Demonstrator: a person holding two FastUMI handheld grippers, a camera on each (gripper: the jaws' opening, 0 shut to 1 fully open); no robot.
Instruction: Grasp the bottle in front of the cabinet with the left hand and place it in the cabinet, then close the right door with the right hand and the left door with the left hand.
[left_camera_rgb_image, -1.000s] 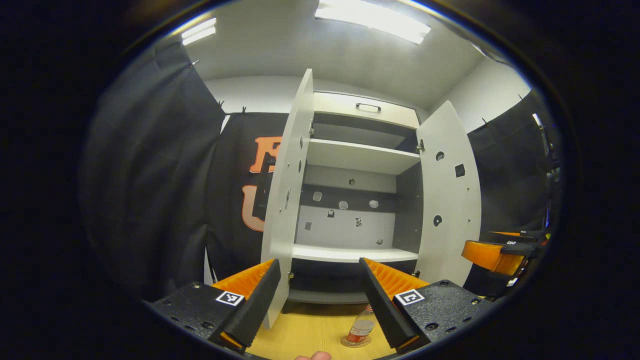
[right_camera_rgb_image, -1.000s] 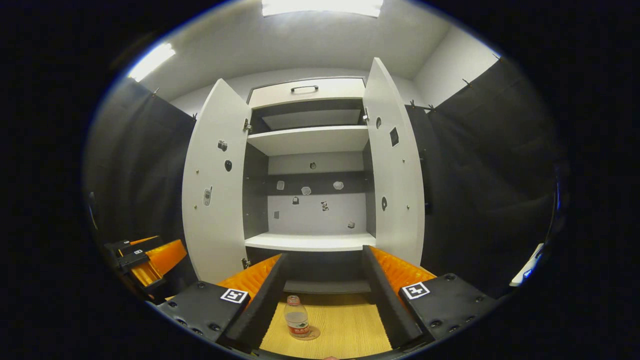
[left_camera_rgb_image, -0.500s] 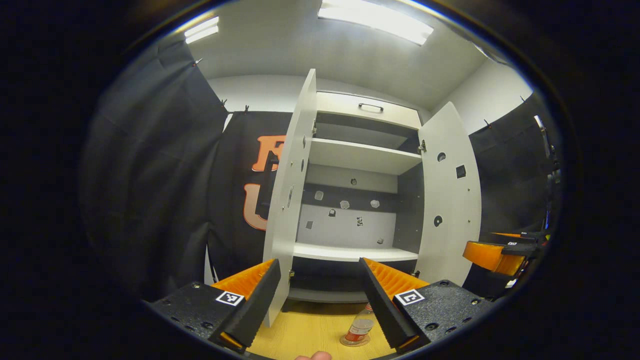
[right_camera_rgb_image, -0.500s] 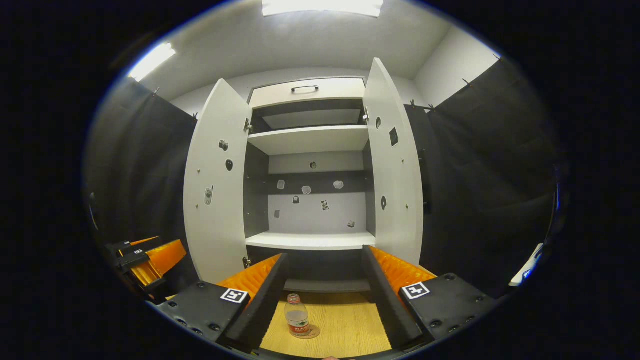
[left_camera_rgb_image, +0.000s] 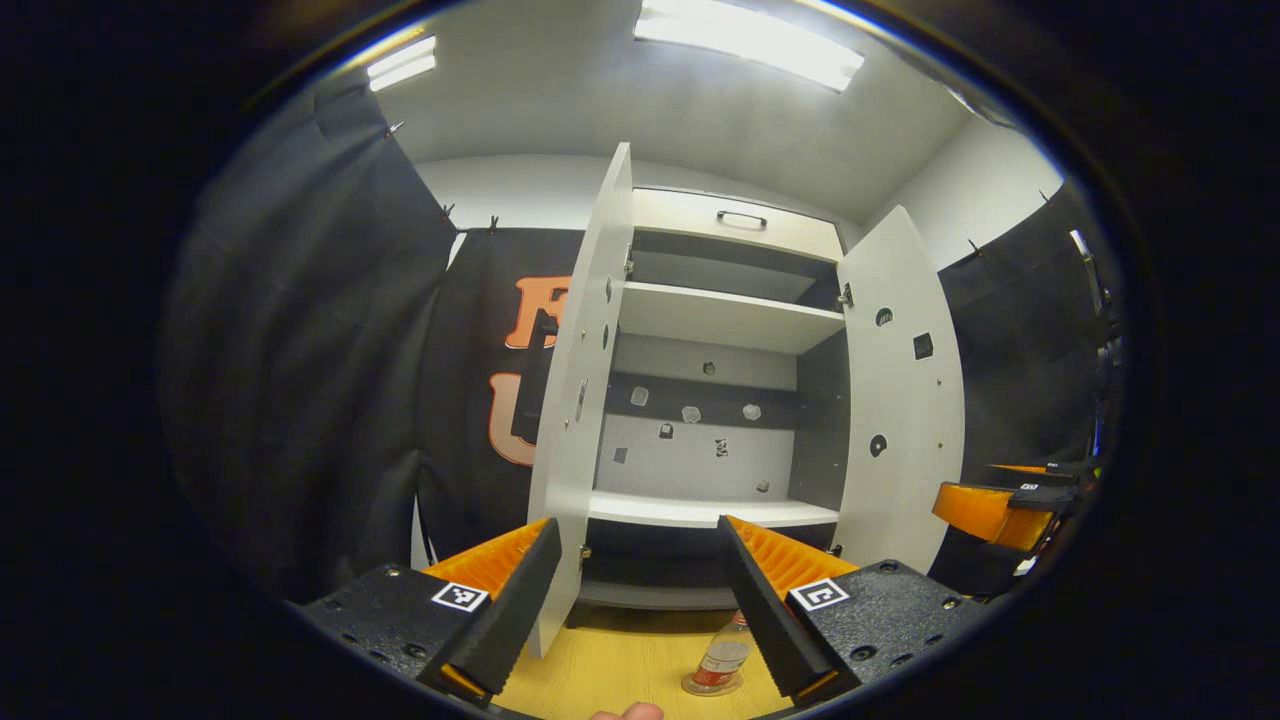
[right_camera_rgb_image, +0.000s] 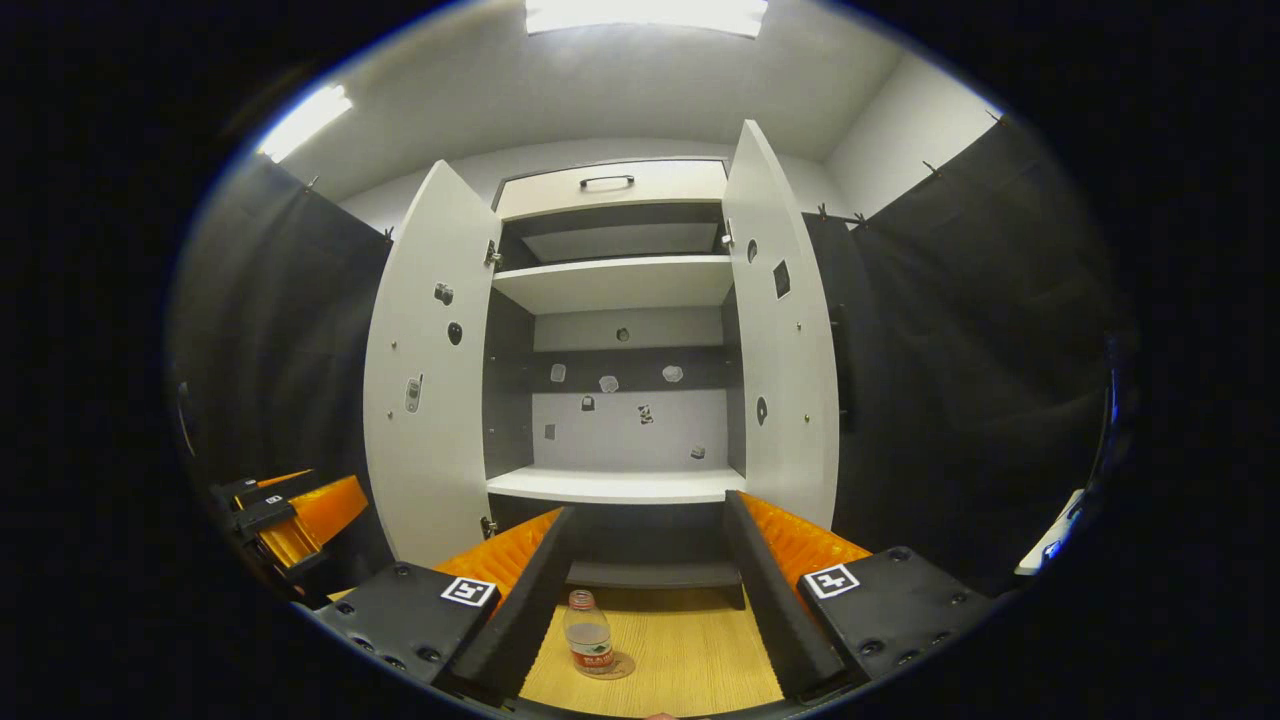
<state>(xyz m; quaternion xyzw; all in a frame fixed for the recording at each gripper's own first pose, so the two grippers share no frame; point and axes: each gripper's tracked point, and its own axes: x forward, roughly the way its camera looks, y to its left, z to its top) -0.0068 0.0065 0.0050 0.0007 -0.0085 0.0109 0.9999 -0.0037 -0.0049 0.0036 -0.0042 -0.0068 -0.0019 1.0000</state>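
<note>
Two doors (right_camera_rgb_image: 425, 370) of the cabinet (right_camera_rgb_image: 615, 485) stand wide, leaving the shelf free for the bottle (right_camera_rgb_image: 589, 645), upright on the bench (right_camera_rgb_image: 680, 660) in front. Left tongs (left_camera_rgb_image: 635, 610) and right tongs (right_camera_rgb_image: 645, 590) are spread, gripping nothing, well apart from it.

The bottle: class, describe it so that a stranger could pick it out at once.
Start at the tall white cabinet with both doors open. On the pale wooden floor before it stands a small clear bottle, upright, with a red cap and red label, the one loose object there.
</note>
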